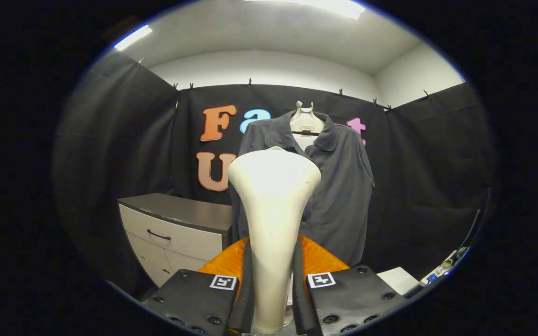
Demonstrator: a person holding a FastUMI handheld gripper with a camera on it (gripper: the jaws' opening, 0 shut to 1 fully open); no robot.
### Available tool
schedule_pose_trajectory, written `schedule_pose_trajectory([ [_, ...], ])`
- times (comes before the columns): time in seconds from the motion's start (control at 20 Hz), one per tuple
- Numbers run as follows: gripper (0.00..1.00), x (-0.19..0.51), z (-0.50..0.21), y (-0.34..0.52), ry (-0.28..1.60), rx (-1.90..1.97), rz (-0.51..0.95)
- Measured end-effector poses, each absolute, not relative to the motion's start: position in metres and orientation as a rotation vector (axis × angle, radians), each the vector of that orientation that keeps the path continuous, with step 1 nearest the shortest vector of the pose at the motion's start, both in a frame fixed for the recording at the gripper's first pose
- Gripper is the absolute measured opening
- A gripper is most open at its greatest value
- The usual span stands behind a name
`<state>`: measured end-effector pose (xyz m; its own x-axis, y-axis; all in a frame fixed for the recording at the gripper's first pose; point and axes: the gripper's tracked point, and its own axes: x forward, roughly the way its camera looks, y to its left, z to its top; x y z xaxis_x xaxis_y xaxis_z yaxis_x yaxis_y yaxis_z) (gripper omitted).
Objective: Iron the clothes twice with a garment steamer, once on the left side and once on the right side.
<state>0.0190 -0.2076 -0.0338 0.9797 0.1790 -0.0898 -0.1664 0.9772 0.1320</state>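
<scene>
No readable words, brands or numbers appear. Two square black-and-white coded markers [223, 282] sit on the gripper's [272, 298] finger mounts.

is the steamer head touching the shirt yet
No: the steamer, clamped between the tongs, stands upright in front of the grey shirt, which hangs farther back on its hanger.

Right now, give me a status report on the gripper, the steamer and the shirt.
Gripper shut on steamer, held upright between the fingers. Shirt hangs on its hanger beyond the steamer, not yet touched. Cabinet off to one side, nothing in the path.
</scene>
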Motion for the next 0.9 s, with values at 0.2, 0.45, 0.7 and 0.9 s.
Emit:
schedule_pose_trajectory([
  [0.2, 0.41, 0.0181, -0.0321, -0.2082, 0.099, 0.126, 0.177],
  [0.45, 0.41, 0.0176, -0.0320, -0.2087, 0.100, 0.129, 0.179],
  [0.7, 0.41, 0.0172, -0.0334, -0.2084, 0.104, 0.127, 0.177],
  [0.9, 0.41, 0.0165, -0.0306, -0.2075, 0.100, 0.130, 0.177],
])
